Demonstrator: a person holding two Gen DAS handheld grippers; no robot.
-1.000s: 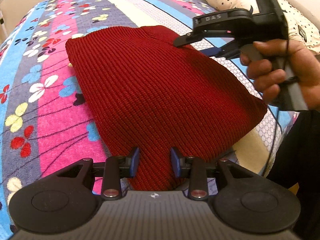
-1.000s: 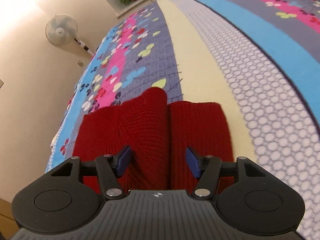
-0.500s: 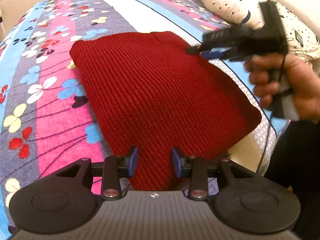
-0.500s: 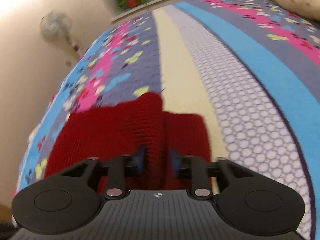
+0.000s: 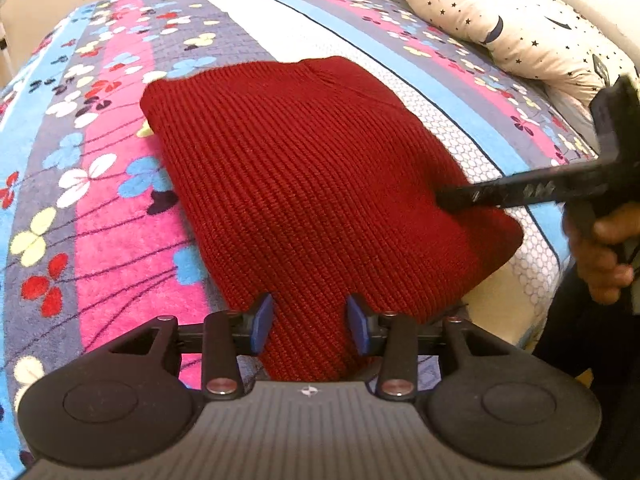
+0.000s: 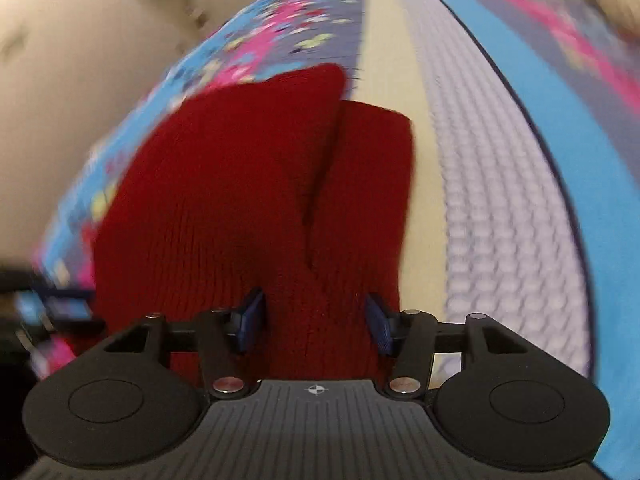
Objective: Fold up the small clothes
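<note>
Since a second ago the red knitted garment, folded on the floral bedspread, has kept its place while the right gripper slid along it to its near corner, jaws just reopening, and the left gripper straddles the near edge, jaws widening, unclenched.

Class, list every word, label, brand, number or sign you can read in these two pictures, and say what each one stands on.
No readable words or numbers in either view.
A small round crosshair sign, no letters, sits on the left claw's grey body, and the same on the right claw's.
The quilt carries only stars and moons; the red knit garment shows no label.
</note>
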